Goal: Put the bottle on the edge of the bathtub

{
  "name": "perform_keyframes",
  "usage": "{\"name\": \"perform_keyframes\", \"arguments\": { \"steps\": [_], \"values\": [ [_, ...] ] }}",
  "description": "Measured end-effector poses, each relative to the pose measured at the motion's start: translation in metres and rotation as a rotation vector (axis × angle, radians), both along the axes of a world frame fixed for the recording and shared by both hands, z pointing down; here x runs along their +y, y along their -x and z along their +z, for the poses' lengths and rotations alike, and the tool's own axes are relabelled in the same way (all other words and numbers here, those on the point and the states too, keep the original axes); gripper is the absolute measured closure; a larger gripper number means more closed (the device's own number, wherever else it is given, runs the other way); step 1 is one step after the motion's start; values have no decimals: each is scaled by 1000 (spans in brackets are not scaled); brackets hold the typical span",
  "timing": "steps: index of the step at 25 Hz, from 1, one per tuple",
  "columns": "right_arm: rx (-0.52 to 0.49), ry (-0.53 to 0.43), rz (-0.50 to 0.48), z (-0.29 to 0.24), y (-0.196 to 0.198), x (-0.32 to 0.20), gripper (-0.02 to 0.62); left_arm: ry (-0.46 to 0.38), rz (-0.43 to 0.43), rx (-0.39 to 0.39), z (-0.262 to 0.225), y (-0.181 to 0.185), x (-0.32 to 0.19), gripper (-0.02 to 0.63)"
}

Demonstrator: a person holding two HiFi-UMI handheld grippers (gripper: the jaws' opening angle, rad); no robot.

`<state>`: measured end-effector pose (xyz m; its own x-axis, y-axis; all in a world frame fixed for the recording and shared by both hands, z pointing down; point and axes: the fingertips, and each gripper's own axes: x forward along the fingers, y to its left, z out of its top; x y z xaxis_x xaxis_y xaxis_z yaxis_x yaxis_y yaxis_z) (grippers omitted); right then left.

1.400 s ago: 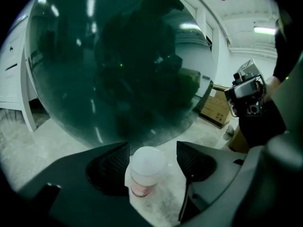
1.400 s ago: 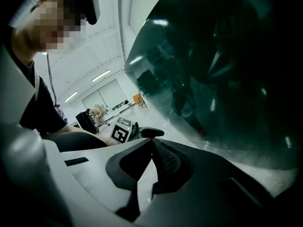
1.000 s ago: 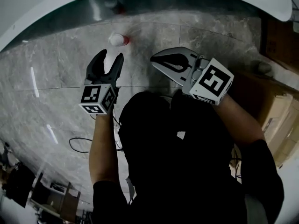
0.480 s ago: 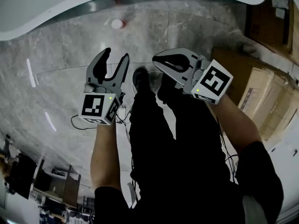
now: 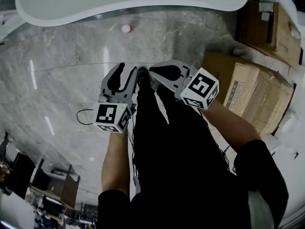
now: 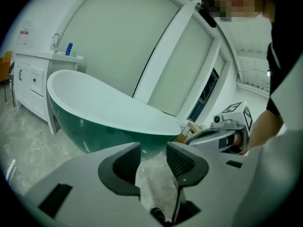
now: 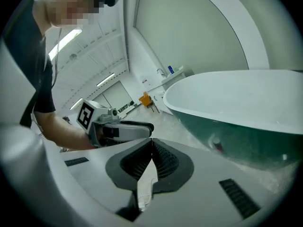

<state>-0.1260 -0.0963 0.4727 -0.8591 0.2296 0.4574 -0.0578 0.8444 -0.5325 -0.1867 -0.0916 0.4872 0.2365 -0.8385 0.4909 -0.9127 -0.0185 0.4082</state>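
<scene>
One bottle on floor beside bathtub; long axis unclear.

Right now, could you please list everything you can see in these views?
bathtub: one, white inside, green outside, on the floor ahead.
bottle: one, white and red, on the floor near the bathtub.
boxes: several, brown cardboard, at the head view's right.
cabinet: one, white, past the bathtub's end.
blue item: one, on the cabinet.
cable: one, dark, on the floor.
left gripper: grey, jaws apart, just been closing, nothing between them.
right gripper: grey, jaws shut, empty.
legs: two, black, below the grippers.
</scene>
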Motion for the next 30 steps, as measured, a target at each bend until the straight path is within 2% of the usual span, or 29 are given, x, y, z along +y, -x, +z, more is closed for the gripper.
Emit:
{"name": "perform_keyframes", "arguments": {
  "steps": [4, 10, 15, 21, 26, 30],
  "values": [
    [0, 51, 65, -48, 6, 14, 568, 3, 14, -3, -50, -3, 17, 436],
    [14, -13, 33, -118, 10, 49, 568, -40, 16, -13, -132, 14, 32, 463],
    [-39, -71, 107, -176, 9, 47, 568, -106, 75, -17, -192, 15, 46, 468],
    [-106, -118, 189, -223, -29, 52, 568, -124, 118, -29, -234, -22, 65, 482],
    [-130, -143, 210, -239, -83, 60, 568, -147, 127, -56, -264, -71, 74, 508],
    [-201, -168, 213, -266, -134, 67, 568, -139, 136, -89, -280, -118, 82, 519]
  ]
}}
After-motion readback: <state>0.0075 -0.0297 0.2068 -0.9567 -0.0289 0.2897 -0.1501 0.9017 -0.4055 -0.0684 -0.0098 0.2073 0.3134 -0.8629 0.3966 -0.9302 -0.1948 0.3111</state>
